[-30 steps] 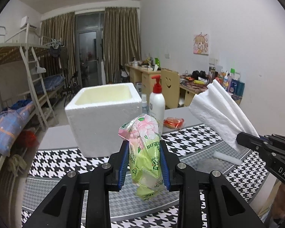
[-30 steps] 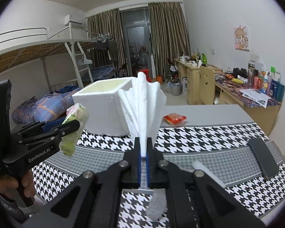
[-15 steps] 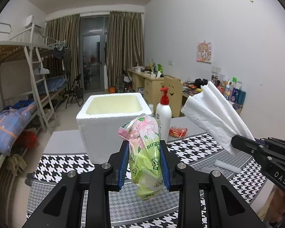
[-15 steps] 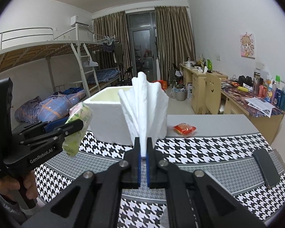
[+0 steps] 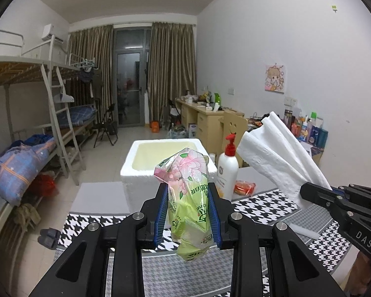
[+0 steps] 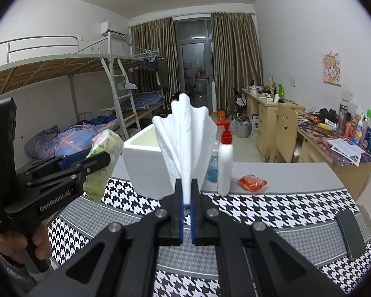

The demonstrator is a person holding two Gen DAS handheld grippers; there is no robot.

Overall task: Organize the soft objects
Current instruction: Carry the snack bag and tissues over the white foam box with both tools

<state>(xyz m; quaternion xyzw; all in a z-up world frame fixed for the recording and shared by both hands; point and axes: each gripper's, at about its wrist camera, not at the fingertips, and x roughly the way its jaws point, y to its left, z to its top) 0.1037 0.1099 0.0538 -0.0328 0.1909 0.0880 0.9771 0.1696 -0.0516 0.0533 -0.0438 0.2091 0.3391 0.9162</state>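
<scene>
Black tongs (image 5: 188,212), blue pads (image 5: 160,216), silver screws (image 5: 136,215).

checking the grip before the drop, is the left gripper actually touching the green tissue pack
Touching. The left wrist view shows the left gripper with both blue pads pressed against the sides of the green tissue pack, which is squeezed between them and held above the table.

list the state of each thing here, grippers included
left gripper: shut on tissue pack
tissue pack: held up, off the table
right gripper: shut on white tissues
white tissues: fanned out, held upright
foam box: open, no lid
lotion bottle: upright
</scene>
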